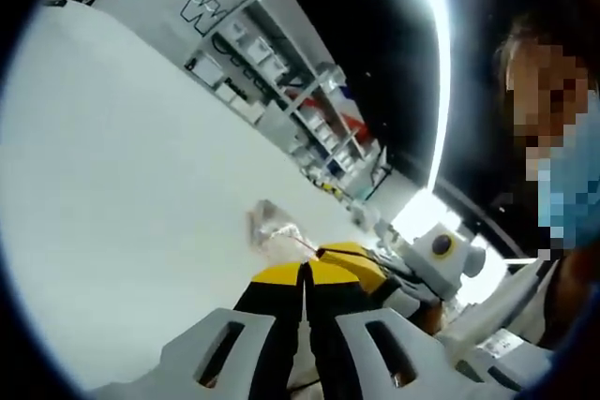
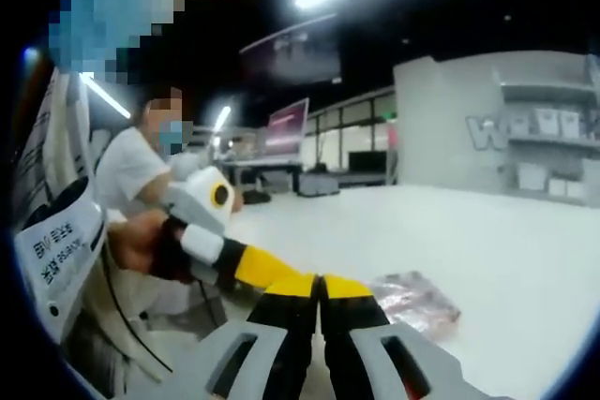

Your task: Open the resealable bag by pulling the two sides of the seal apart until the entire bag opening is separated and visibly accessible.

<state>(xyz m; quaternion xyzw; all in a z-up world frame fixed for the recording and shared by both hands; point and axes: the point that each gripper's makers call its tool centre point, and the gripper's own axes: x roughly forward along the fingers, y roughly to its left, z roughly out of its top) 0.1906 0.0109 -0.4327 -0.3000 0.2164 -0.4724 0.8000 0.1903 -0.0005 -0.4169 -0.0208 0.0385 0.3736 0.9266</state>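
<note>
Count: one resealable bag (image 2: 412, 302) on one white table (image 2: 487, 231). Two grippers: left gripper (image 1: 305, 274), right gripper (image 2: 319, 286). Two persons.

In the left gripper view, the left gripper (image 1: 306, 280) has its two yellow-tipped black jaws pressed together, with only a thin seam between them, and the right gripper (image 1: 361, 264) comes in from the right so that its yellow tip meets them. In the right gripper view, the right gripper (image 2: 320, 292) is likewise closed, and the left gripper (image 2: 267, 269), held in a hand (image 2: 141, 241), reaches in from the left with its tip touching.
</note>
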